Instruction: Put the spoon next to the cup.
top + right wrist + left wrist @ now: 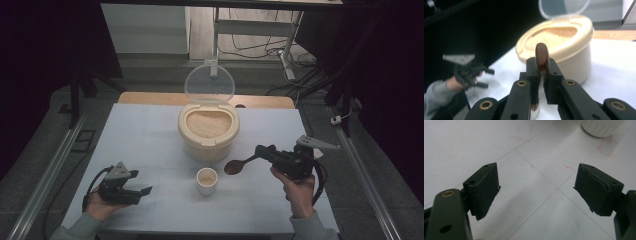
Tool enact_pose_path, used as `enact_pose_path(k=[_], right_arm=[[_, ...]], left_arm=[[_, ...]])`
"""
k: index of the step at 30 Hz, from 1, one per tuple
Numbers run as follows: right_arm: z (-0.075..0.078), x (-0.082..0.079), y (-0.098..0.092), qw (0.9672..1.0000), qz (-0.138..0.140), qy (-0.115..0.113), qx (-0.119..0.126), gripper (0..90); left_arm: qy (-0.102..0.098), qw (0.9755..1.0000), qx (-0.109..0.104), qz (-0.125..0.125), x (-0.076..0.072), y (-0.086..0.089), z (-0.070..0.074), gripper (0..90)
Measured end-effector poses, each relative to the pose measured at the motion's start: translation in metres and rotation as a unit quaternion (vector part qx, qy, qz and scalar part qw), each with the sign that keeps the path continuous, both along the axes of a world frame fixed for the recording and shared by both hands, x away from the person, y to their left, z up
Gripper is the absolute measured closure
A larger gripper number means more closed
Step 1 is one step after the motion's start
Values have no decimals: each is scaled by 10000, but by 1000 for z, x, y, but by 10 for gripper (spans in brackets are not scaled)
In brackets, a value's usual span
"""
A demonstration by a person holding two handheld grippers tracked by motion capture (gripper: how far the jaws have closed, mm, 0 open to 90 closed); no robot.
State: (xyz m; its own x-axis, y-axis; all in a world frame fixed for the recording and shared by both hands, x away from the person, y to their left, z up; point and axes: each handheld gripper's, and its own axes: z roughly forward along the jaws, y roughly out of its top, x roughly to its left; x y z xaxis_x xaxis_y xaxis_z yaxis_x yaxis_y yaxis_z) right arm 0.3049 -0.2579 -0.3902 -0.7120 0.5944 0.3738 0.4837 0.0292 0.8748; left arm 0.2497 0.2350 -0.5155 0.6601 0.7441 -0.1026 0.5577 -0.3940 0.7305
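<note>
A cream rice container (207, 142) stands at the table's middle with its clear lid (209, 82) tipped up and rice (206, 122) showing inside. A small cup (206, 181) sits in front of it. My right gripper (261, 151) is shut on the handle of a dark wooden spoon (239, 165), whose bowl hangs just right of the cup. In the right gripper view the spoon (541, 57) stands edge-on between the jaws of my right gripper (541, 68), pointing at the container (571, 57). My left gripper (142, 183) rests open at the front left, and in its own view my left gripper (536, 185) has bare table between its jaws.
The white table (140, 135) has free room left and right of the container. The cup's ribbed base (602, 127) sits at the top right of the left gripper view. Table frames and cables (260, 45) lie beyond the far edge.
</note>
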Motion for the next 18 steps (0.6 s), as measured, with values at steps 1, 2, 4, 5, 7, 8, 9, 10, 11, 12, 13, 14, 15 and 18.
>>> enact_pose_path(k=[1,2,4,5,7,8,9,10,11,12,13,14,15,18], right_arm=[[0,1,0,9999,71,44,-91,829],[0,1,0,9997,132,86,-200,830],[-1,1,2,9987,263,176,-409,829],[-2,1,3,9980,327,230,-481,829],[-5,2,6,9965,477,332,-598,829],[-7,2,8,9954,547,389,-677,829],[-9,2,10,9943,615,424,-759,829],[-10,3,12,9929,695,484,-836,829],[-12,4,14,9913,790,532,-914,829],[-13,4,16,9895,873,584,-995,829],[-15,4,19,9878,954,621,-1065,829],[-16,5,21,9859,1031,668,-1135,829],[-17,5,24,9842,1103,705,-1195,829],[-21,8,32,9782,1320,837,-1369,829]], left_arm=[[1,10000,3,-2,0,0,0,193],[-1,10000,7,-6,0,0,0,193],[-2,10000,2,-3,0,0,0,193],[0,10000,-1,-1,0,0,0,193],[0,10000,4,-8,0,0,0,193],[-1,10000,6,-11,0,0,0,193],[-2,10000,13,-14,0,0,0,193],[-5,10000,16,-17,0,0,0,193],[-9,10000,12,-13,0,0,0,193],[-9,10000,11,-16,0,0,0,193],[-11,10000,15,-17,0,0,0,193],[-12,10000,26,-24,0,0,0,193],[-10,10000,29,-28,0,0,0,193],[1,10000,24,-25,0,0,0,193]])
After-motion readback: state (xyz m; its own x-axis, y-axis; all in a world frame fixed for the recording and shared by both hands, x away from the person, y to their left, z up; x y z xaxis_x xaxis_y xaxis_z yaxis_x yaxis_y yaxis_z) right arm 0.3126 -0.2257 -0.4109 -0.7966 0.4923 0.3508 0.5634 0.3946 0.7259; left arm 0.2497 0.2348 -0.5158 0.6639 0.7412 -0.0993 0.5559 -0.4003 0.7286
